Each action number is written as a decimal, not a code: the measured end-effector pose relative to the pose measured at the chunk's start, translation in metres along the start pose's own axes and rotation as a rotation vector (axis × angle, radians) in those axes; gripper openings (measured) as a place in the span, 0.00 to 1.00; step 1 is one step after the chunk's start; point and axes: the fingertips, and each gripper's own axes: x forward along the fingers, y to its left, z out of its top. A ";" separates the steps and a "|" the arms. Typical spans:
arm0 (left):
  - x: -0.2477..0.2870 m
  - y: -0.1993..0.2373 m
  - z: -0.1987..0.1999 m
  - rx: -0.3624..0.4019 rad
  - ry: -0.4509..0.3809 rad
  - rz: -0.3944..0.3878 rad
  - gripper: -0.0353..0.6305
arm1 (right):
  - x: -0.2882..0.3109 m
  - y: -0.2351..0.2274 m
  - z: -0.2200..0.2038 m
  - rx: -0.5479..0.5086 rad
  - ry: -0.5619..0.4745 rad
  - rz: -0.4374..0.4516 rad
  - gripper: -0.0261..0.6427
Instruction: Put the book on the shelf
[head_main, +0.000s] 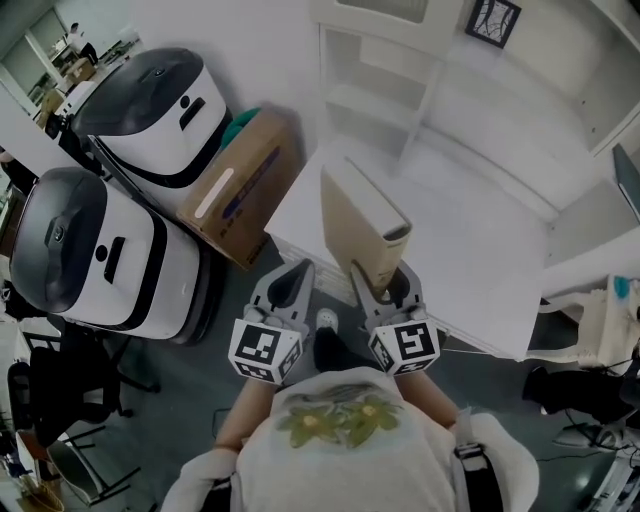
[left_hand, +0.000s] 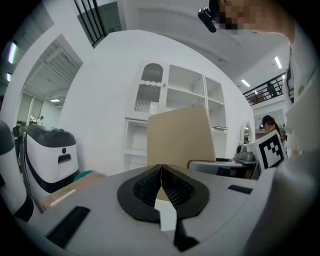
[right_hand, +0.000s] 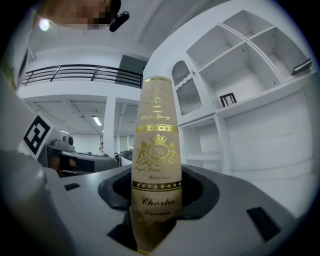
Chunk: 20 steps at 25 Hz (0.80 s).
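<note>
Seen from above, a person holds a gripper in each hand in front of a white shelf (head_main: 372, 98). The right gripper (head_main: 384, 287) has its fingers pinching the lower end of a tan book (head_main: 358, 222). The book is held upright in the air over the near edge of a white worktop (head_main: 480, 262), well short of the shelf and not yet on it. In the right gripper view the book's cream spine (right_hand: 156, 150) rises between the fingers, with a gold crest and the gold words "Charles Darwin".

The left gripper (head_main: 290, 287) hangs just beside the right one. Its fingers are pressed together with nothing between them, and the book's plain cover (left_hand: 180, 137) stands beyond them.

To the left sit a cardboard box (head_main: 245, 185) and two white rounded machines (head_main: 95, 250).
</note>
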 end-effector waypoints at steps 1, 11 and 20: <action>0.004 0.006 0.005 0.006 -0.003 -0.002 0.10 | 0.010 -0.002 0.002 0.001 -0.001 -0.002 0.37; 0.046 0.067 0.026 0.036 0.000 -0.022 0.10 | 0.088 -0.015 0.011 0.004 -0.014 -0.005 0.37; 0.085 0.109 0.028 0.038 0.005 -0.016 0.10 | 0.136 -0.042 0.011 -0.007 -0.013 -0.021 0.37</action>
